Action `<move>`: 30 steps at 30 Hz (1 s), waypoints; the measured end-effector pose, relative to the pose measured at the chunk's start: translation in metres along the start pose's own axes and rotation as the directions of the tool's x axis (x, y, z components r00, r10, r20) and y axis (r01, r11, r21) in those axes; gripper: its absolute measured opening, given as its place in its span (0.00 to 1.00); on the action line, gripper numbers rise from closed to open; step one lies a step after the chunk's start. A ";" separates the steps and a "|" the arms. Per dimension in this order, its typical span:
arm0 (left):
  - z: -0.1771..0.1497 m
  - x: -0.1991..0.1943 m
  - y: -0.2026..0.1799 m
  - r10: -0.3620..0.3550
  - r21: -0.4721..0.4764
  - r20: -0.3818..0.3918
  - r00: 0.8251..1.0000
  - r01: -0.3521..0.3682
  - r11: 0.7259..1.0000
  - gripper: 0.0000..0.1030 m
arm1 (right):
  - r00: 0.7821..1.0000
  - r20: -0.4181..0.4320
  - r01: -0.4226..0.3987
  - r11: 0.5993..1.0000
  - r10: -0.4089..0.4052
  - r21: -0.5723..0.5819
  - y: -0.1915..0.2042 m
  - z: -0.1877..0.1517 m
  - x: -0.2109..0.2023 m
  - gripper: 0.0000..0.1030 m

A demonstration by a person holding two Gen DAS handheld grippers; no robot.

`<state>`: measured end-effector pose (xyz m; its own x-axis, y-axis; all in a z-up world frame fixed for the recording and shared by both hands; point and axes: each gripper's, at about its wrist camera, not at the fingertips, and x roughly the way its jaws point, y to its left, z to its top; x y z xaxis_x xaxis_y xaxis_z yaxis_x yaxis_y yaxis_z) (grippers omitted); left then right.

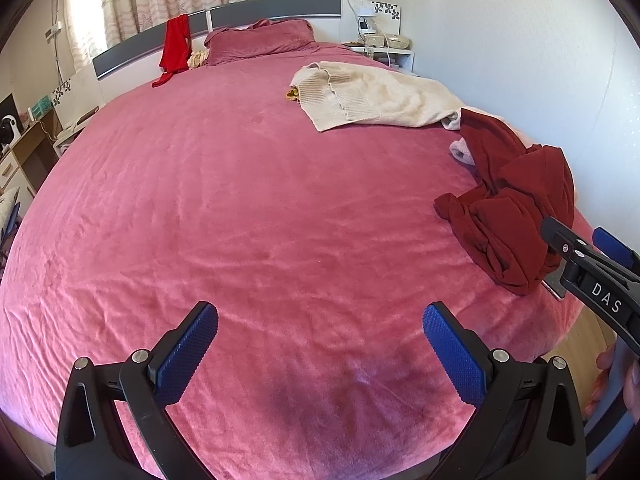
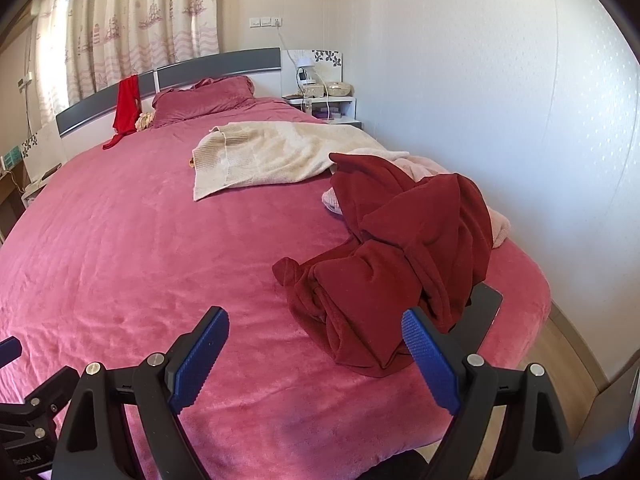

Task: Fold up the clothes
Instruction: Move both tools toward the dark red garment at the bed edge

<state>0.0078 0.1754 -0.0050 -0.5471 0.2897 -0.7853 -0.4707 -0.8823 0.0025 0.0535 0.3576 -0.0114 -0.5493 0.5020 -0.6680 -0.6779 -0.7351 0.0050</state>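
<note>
A crumpled dark red garment (image 1: 508, 208) (image 2: 392, 264) lies near the right edge of the pink bed (image 1: 240, 200) (image 2: 140, 220). A cream knit sweater (image 1: 380, 96) (image 2: 272, 152) is spread flat farther up the bed. A pale pink garment (image 1: 460, 150) (image 2: 500, 224) pokes out from under the red one. My left gripper (image 1: 320, 320) hovers open over bare bedcover, holding nothing. My right gripper (image 2: 316, 320) (image 1: 580, 236) is open just short of the dark red garment's near edge, with its right finger (image 2: 428, 360) close to the cloth.
A bright red garment (image 1: 176, 48) (image 2: 126, 104) hangs over the grey headboard beside a pink pillow (image 1: 260, 40) (image 2: 204, 98). A white nightstand (image 1: 384, 48) (image 2: 324, 100) stands at the back right. A dark flat object (image 2: 484, 312) lies partly under the red garment. The wall runs along the right.
</note>
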 end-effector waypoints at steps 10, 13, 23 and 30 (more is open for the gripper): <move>-0.014 0.018 0.030 0.042 -0.029 -0.016 0.999 -0.042 0.999 1.00 | 0.998 -0.028 0.057 0.998 -0.056 0.033 -0.073 0.032 0.061 0.88; -0.018 0.029 0.043 0.049 -0.062 -0.056 0.997 -0.053 0.997 1.00 | 0.990 -0.079 0.117 0.992 -0.113 0.055 -0.104 0.050 0.096 0.88; -0.031 0.049 0.060 0.081 -0.073 -0.113 0.990 -0.089 0.993 1.00 | 0.943 -0.253 0.220 0.975 -0.218 -0.021 -0.123 0.057 0.188 0.81; -0.037 0.054 0.075 0.076 -0.100 -0.140 0.987 -0.091 0.991 1.00 | 0.958 -0.246 0.156 0.988 -0.151 0.002 -0.118 0.052 0.186 0.18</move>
<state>-0.0320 0.1109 -0.0704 -0.4788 0.1665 -0.8620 -0.3478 -0.9375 0.0121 0.0058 0.5620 -0.0973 -0.3040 0.4796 -0.8231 -0.7560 -0.6472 -0.0979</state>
